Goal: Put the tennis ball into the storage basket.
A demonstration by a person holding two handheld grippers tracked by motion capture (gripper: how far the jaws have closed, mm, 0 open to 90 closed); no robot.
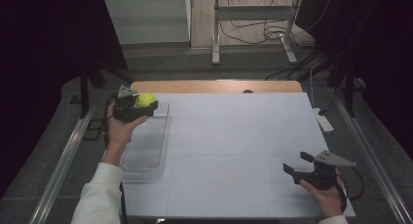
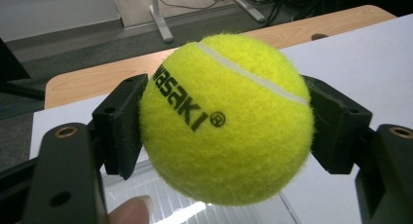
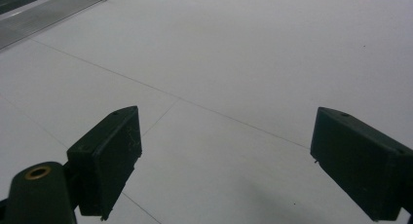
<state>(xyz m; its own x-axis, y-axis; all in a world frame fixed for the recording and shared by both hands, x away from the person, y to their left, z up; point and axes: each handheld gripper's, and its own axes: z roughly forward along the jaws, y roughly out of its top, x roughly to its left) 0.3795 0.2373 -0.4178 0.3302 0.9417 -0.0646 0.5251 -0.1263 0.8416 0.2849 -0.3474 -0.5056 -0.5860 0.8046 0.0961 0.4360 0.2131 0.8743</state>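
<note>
A yellow-green tennis ball (image 1: 145, 99) with black lettering is clamped in my left gripper (image 1: 141, 106), held above the far end of a clear plastic tray (image 1: 146, 146) at the table's left side. In the left gripper view both black pads press the sides of the ball (image 2: 226, 119), and a fingertip shows at the bottom edge. My right gripper (image 1: 298, 162) rests low over the white table surface (image 1: 234, 136) near the front right corner, its jaws wide apart with nothing between them (image 3: 226, 160).
The clear tray lies lengthwise along the left edge of the white sheet, and its corner (image 3: 48, 12) shows far off in the right gripper view. A wooden table edge (image 1: 214, 85) runs along the back. Metal stand legs and cables sit on the floor beyond.
</note>
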